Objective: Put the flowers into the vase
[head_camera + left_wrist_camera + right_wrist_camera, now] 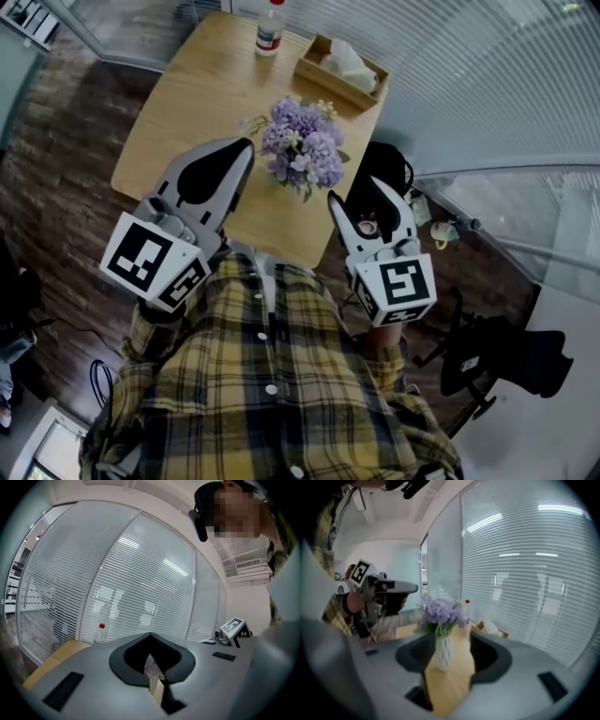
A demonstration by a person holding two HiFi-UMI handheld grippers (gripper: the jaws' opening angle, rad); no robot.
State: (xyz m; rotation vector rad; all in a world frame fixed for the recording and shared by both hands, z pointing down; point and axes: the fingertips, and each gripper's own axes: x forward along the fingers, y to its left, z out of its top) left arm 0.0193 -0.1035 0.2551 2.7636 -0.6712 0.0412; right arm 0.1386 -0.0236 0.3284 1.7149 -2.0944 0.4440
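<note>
The table [187, 112] is carrying everything. The flowers [302, 150] are standing toward its near edge, while a tissue box [323, 75] and a bottle [270, 28] are sitting well apart from them at the far end. The 2 grippers are hovering on the near side of the bunch, close in front of the person.

The left gripper [246, 145] is pointing at the blossoms from the left, its jaws pressed together at the tips and pinching nothing. The right gripper [353, 190] is holding its jaws spread wide and empty. Its own view is looking through the gap at the table top and the bunch beyond, near but untouched.

The flowers are already sitting in the vase [443, 651], a white ribbed 1 standing upright, with the stems down inside and the heads fanning out above the rim. From the head view the blossoms are hiding it.

The placing is looking done, so the step in hand is probably getting clear cleanly. Doing that well is calling for 3 things:
- Keeping both grippers off the heads, since a narrow vase under a broad bunch is likely to tip easily.
- Watching the left tips most, as they are lying nearest the blossoms.
- Drawing away from the bunch, not sweeping across it.

If a stem is leaning, the spread right gripper is the 1 ready to correct it.
</note>
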